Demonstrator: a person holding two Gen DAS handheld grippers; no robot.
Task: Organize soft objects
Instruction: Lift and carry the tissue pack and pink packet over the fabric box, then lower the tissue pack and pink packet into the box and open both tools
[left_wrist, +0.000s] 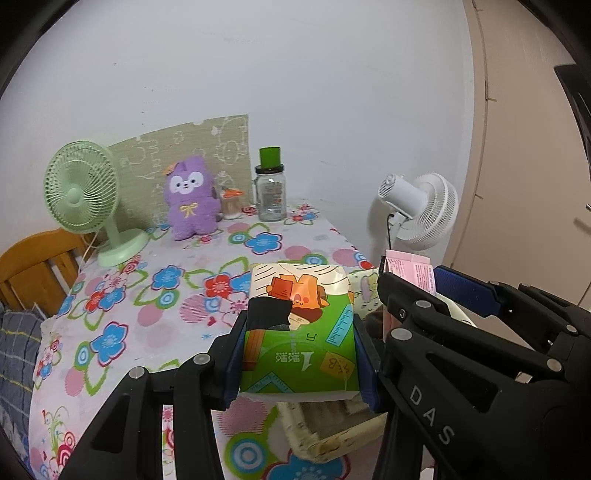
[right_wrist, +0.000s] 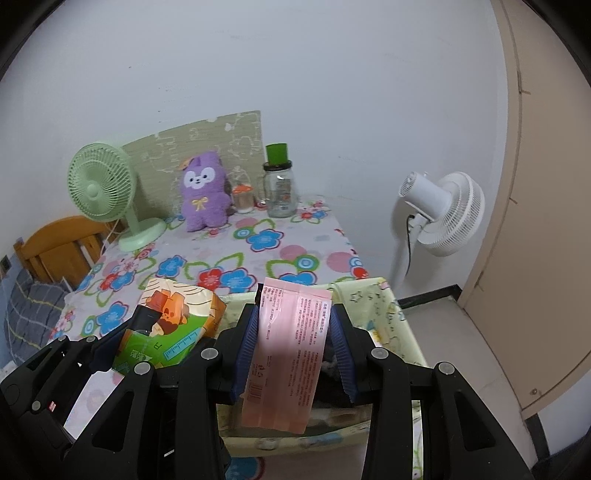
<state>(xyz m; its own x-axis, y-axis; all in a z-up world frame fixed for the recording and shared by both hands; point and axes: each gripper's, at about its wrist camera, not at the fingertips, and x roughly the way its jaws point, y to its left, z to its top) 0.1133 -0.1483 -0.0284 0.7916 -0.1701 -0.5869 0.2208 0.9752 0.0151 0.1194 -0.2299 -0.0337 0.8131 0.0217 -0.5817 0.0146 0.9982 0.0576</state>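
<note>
Left gripper (left_wrist: 301, 354): clamped on a green tissue pack (left_wrist: 299, 332) with cartoon print, blue pads (left_wrist: 234, 363) pressed into both sides, jaws partly apart to fit its width. Pack held above the flowered tablecloth (left_wrist: 155, 295), its near end over the rim of a pale woven basket (left_wrist: 317, 443).

Right gripper (right_wrist: 293, 350): closed on a pink packet (right_wrist: 288, 354), pads (right_wrist: 247, 350) pressing both long edges, packet upright and tilted slightly, hanging above a cloth-lined basket (right_wrist: 391, 314) at the table's near right corner. Same packet visible in the left wrist view just right of the green pack, above the basket.

Both held items side by side, near each other, not clearly touching.

Further back on the table: purple plush toy (left_wrist: 190, 199) upright against a patterned mat (left_wrist: 221, 144) leaning on the wall; green desk fan (left_wrist: 83, 192) to its left; small orange-topped container (left_wrist: 231, 203) and glass jar with green lid (left_wrist: 271, 188) to its right. White standing fan (right_wrist: 439, 212) on the floor beyond the table's right edge. Wooden bed frame (left_wrist: 33, 266) at far left.
</note>
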